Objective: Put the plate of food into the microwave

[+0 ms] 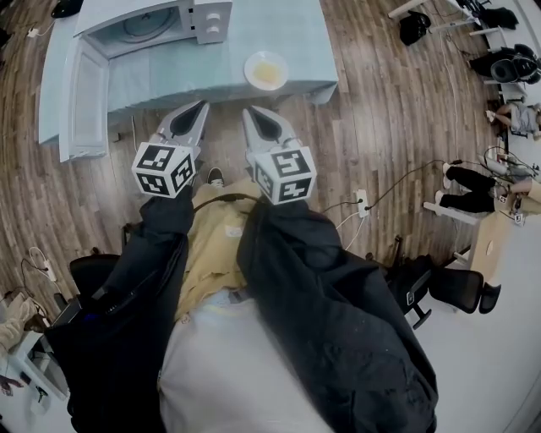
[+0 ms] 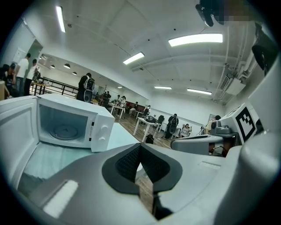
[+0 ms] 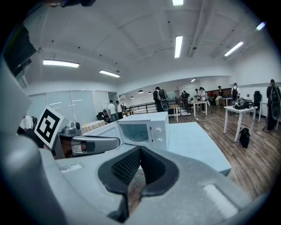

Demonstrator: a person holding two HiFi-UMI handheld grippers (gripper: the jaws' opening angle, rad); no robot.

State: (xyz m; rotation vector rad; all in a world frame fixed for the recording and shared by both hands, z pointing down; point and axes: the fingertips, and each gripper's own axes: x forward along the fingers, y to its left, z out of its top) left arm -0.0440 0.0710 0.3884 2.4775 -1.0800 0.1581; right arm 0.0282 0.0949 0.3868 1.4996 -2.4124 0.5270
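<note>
A white plate (image 1: 265,69) of yellow food sits near the front edge of the light blue table (image 1: 304,34). Left of it stands the white microwave (image 1: 152,24), its door (image 1: 84,101) swung wide open and its turntable bare. The microwave (image 2: 66,127) also appears in the left gripper view, and the right gripper view shows the microwave (image 3: 140,129) too. My left gripper (image 1: 204,106) and right gripper (image 1: 248,111) hover side by side over the floor just short of the table, both shut and empty. Their tips meet in the left gripper (image 2: 140,146) view and the right gripper (image 3: 140,148) view.
The open door juts past the table's front left corner. Cables and a power strip (image 1: 362,203) lie on the wooden floor to the right. Office chairs (image 1: 461,287), desks and several people stand further off around the room.
</note>
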